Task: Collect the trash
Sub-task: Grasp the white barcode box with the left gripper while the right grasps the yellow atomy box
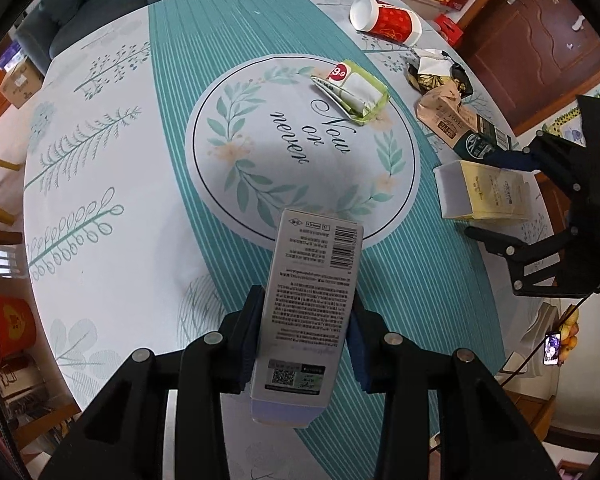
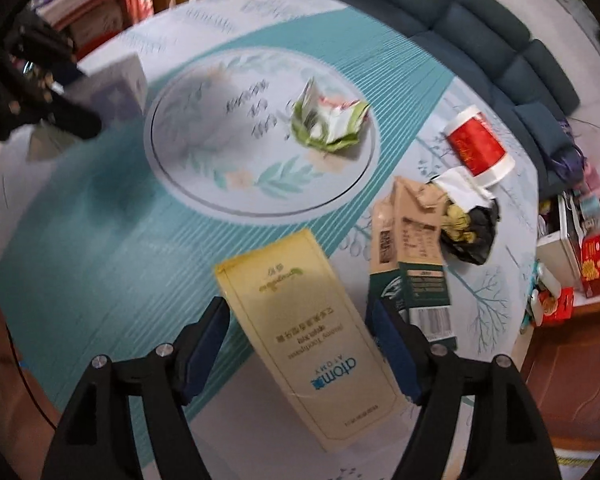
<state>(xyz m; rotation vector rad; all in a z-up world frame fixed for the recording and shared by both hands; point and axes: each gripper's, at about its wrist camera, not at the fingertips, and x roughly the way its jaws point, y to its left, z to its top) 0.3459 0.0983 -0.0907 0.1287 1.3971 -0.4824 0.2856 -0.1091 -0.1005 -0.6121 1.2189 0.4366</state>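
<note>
Clamped between the pads of the left gripper [image 1: 302, 344], a grey carton [image 1: 312, 312] hung just above the table [image 1: 120, 184], its long axis running away from the camera toward the round printed centre. Over at the table's edge, the right gripper [image 2: 300, 344] stood spread on either side of a yellow box [image 2: 312, 336] lying flat, its pads clear of the sides. One piece looked collected and a second pickup seemed under way; next, the jaws would need to close squarely across the yellow box's narrow width. Its length pointed slantwise toward the table's middle.
</note>
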